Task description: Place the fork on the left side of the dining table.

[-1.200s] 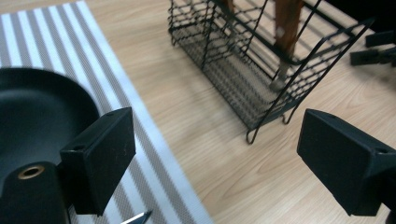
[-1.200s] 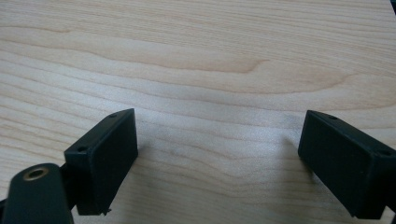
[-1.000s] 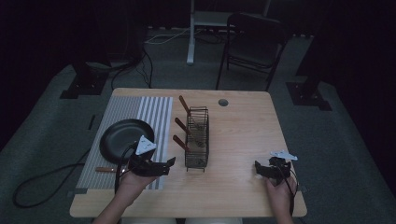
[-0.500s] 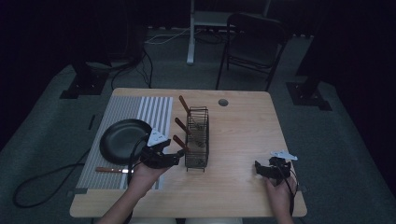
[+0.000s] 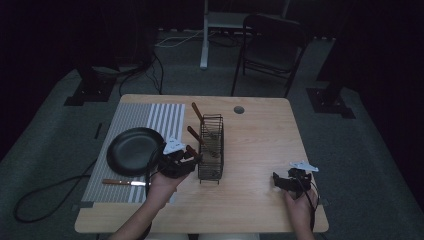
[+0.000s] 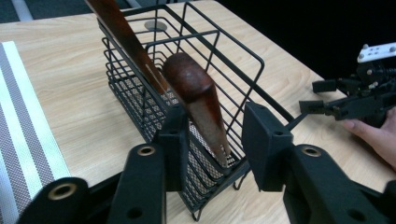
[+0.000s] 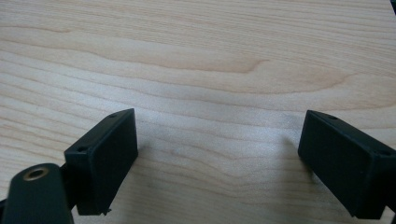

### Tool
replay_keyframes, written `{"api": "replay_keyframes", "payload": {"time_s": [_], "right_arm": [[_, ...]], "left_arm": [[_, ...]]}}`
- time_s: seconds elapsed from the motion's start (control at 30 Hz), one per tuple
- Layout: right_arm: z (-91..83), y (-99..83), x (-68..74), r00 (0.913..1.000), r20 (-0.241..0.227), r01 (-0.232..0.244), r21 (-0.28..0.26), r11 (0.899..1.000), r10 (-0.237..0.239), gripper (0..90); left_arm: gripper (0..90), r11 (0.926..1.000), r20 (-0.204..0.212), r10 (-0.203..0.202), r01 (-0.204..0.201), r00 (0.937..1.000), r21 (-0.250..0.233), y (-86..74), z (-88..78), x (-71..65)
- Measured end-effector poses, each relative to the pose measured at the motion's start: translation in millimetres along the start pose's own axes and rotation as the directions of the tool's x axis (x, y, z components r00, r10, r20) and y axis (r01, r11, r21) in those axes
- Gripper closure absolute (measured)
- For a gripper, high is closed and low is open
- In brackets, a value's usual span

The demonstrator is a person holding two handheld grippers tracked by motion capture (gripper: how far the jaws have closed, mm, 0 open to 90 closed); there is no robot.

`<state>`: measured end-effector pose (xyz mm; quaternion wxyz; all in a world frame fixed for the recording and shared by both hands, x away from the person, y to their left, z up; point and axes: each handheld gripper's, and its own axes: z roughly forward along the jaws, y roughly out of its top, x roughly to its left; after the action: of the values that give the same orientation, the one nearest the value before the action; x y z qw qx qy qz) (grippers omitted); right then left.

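Note:
A black wire basket [image 5: 212, 150] [image 6: 140, 98] stands mid-table with three wooden-handled utensils leaning out to its left. My left gripper [image 5: 192, 156] [image 6: 215, 135] is at the basket's near left corner, with the nearest wooden handle [image 5: 193, 150] [image 6: 191, 88] between its jaws. The jaws have just been closing. One pad [image 6: 175, 140] touches the handle, and a small gap remains at the other pad [image 6: 264, 144]. My right gripper [image 5: 280, 181] [image 7: 233, 163] rests low over bare wood at the near right, jaws open with nothing between them.
A striped mat [image 5: 150, 117] covers the table's left part. A black pan [image 5: 132, 151] sits on it, and a wooden-handled utensil [image 5: 125, 182] lies near its front edge. A round cable hole [image 5: 239, 109] is at the back. A chair [image 5: 272, 40] stands beyond the table.
My left gripper has moved right from over the mat to the basket, and its jaws have narrowed around the nearest handle. The right gripper has stayed put.

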<state>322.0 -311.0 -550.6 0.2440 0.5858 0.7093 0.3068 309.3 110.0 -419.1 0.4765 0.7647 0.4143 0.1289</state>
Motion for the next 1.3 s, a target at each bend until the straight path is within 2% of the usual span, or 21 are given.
{"api": "replay_keyframes", "payload": {"time_s": [0.03,0.17,0.23,0.37,0.47,0.67,0.87,0.97,1.0,1.07,1.23,1.3], "right_arm": [[0.0,0.0,0.0,1.0000,0.000,0.000,0.000,1.000,0.000,11.6],[0.0,0.0,0.1,1.0000,0.000,0.000,0.000,1.000,0.000,11.6],[0.0,0.0,0.0,1.0000,0.000,0.001,0.000,1.000,-0.001,11.6],[0.0,0.0,0.0,1.0000,0.000,0.000,0.000,1.000,0.000,11.6],[0.0,0.0,0.0,1.0000,0.000,0.001,0.000,1.000,-0.001,11.6],[0.0,0.0,0.0,1.0000,0.000,0.001,0.000,1.000,-0.001,11.6],[0.0,0.0,0.0,1.0000,0.000,0.001,0.000,1.000,-0.001,11.6],[0.0,0.0,0.0,1.0000,0.000,0.000,0.000,1.000,0.000,11.6],[0.0,0.0,0.1,1.0000,0.000,-0.001,0.001,1.000,0.001,11.6],[-0.1,0.0,0.1,1.0000,0.000,-0.001,0.001,1.000,0.001,11.6],[0.0,0.0,-0.1,1.0000,0.000,0.001,-0.001,1.000,-0.001,11.6],[-0.1,0.1,-0.2,1.0000,0.000,0.003,0.001,1.000,-0.003,11.6]], "left_arm": [[68.9,1.0000,0.002,-0.006,0.006,1.0000,-0.002,-0.9,-0.1,0.6],[73.9,0.9989,0.058,-0.040,0.042,0.9975,-0.024,-3.5,-1.7,3.2],[75.3,0.9983,0.068,-0.039,0.042,0.9969,-0.040,-4.1,-3.3,2.1],[80.6,0.9974,0.061,-0.028,0.032,0.9977,-0.065,-3.6,-5.9,0.2],[80.7,0.9962,0.049,-0.008,0.013,0.9988,-0.086,-2.0,-9.6,-1.0],[80.8,0.9936,0.057,0.013,-0.007,0.9983,-0.113,3.7,-21.9,-2.8],[80.8,0.9883,0.058,0.014,-0.005,0.9982,-0.152,13.5,-39.6,-1.5],[80.8,0.9839,0.056,0.012,-0.002,0.9984,-0.179,20.5,-49.3,0.0],[80.8,0.9808,0.050,0.005,0.005,0.9987,-0.195,22.1,-51.9,0.5],[80.8,0.9751,0.064,-0.007,0.021,0.9980,-0.221,28.9,-59.0,3.7],[80.8,0.9665,0.040,-0.006,0.016,0.9992,-0.256,45.1,-67.3,8.8],[80.8,0.9606,0.044,-0.029,0.040,0.9986,-0.275,51.3,-69.2,13.7]]}}
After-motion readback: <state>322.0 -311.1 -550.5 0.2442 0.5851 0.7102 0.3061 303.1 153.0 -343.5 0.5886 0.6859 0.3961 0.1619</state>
